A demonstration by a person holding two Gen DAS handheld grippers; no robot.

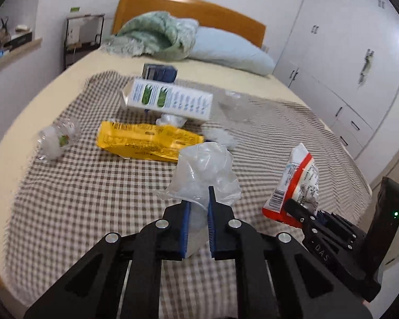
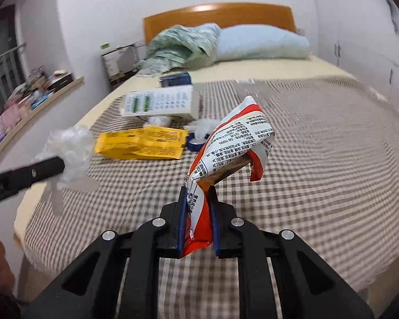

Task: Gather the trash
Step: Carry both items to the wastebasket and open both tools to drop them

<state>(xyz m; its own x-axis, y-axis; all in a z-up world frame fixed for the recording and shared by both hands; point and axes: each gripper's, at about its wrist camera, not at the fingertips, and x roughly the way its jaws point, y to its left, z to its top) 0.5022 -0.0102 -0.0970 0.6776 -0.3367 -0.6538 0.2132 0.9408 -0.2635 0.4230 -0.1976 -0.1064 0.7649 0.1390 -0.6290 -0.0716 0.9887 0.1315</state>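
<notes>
— What is seen behind? 
— A bed (image 1: 66, 186) covered by a checked sheet, an orange wooden headboard (image 1: 188, 10), white walls (image 2: 98, 8)
— And beside it? 
— White wardrobes (image 1: 345, 61), a cluttered shelf (image 2: 34, 98)

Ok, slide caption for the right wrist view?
Right gripper shut on red-and-white printed wrapper above checked bedspread; yellow packet remains.

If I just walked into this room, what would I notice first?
Probably the two grippers held up over the bed, each pinching a piece of trash: the left gripper is shut on a crumpled clear bag and the right gripper is shut on a red and white wrapper. Next, the bright yellow packet lying mid-bed on the checked blanket, with a white box just behind it.
</notes>
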